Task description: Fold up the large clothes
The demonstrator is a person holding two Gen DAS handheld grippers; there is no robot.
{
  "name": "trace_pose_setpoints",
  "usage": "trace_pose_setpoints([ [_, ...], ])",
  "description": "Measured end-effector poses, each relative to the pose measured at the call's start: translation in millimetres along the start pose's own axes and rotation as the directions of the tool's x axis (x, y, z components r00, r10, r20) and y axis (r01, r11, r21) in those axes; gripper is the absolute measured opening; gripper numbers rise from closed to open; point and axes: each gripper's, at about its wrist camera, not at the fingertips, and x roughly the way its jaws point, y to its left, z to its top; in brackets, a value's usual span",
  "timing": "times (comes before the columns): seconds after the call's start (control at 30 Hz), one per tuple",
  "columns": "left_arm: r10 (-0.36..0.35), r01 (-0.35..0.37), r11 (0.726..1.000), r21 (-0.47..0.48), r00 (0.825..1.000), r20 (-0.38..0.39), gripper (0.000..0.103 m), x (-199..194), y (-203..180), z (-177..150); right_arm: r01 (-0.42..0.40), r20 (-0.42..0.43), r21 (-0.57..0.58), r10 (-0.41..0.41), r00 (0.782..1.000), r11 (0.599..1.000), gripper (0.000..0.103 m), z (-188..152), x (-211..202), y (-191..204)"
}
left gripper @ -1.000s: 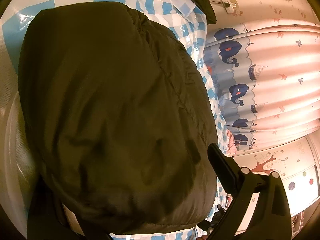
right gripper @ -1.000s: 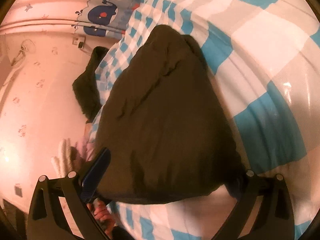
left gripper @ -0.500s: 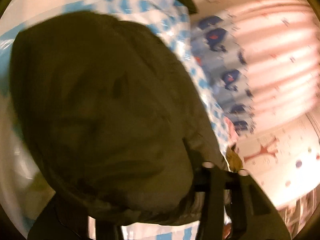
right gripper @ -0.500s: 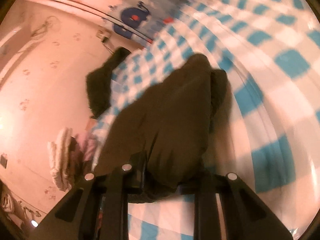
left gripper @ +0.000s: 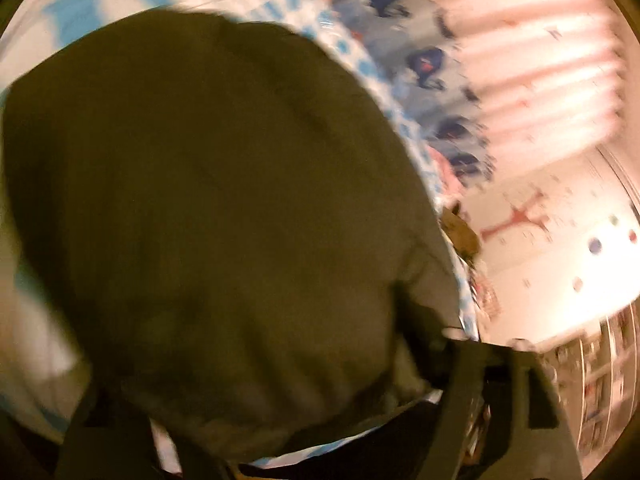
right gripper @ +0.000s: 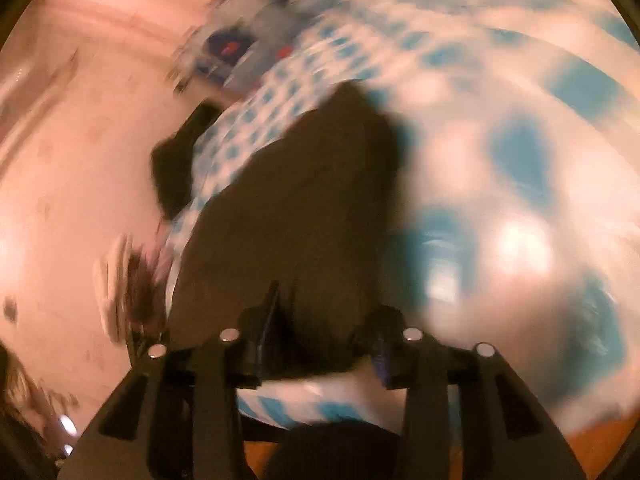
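Observation:
A dark olive padded jacket (left gripper: 224, 208) lies folded in a thick bundle on the blue-and-white checked cloth (right gripper: 520, 152). My left gripper (left gripper: 260, 360) straddles its near edge, one finger at each side of the bundle; its jaws are opening and stand wide. In the right wrist view the jacket (right gripper: 304, 208) stretches away from my right gripper (right gripper: 324, 326). Those fingers stand narrow with the jacket's near edge pinched between the pads, and the jaws are opening. Both views are motion-blurred.
A second dark garment (right gripper: 176, 172) hangs over the far left edge of the cloth. Pale and pink clothes (right gripper: 116, 272) are piled below it. A whale-print curtain (left gripper: 424, 60), a stickered wall (left gripper: 520, 216) and shelves (left gripper: 600, 380) lie beyond. Wooden floor (right gripper: 600, 440) shows at lower right.
Both grippers went from wide open to narrow around the jacket's near edge. The left has widened again. Both cameras swept sideways, and the jacket looks smaller in the right view.

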Motion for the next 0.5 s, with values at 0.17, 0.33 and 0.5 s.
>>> trace_pose_setpoints([
  [0.17, 0.021, -0.017, 0.997, -0.069, 0.998, 0.066, 0.082, -16.9, 4.6, 11.2, 0.008, 0.149, -0.219, 0.025, 0.988, 0.976, 0.065, 22.0, -18.4, 76.7],
  [0.33, 0.033, -0.017, 0.990, -0.143, 0.994, 0.109, 0.087, -10.6, 5.9, 21.8, -0.008, 0.042, -0.525, 0.035, 0.998, 0.851, 0.078, 38.3, 77.4, 217.4],
  [0.5, 0.022, 0.006, 0.981, -0.191, 0.989, 0.146, 0.087, -11.2, 9.4, 17.6, 0.090, -0.081, -0.717, -0.210, 0.974, 0.692, 0.082, 11.4, 241.7, 261.6],
])
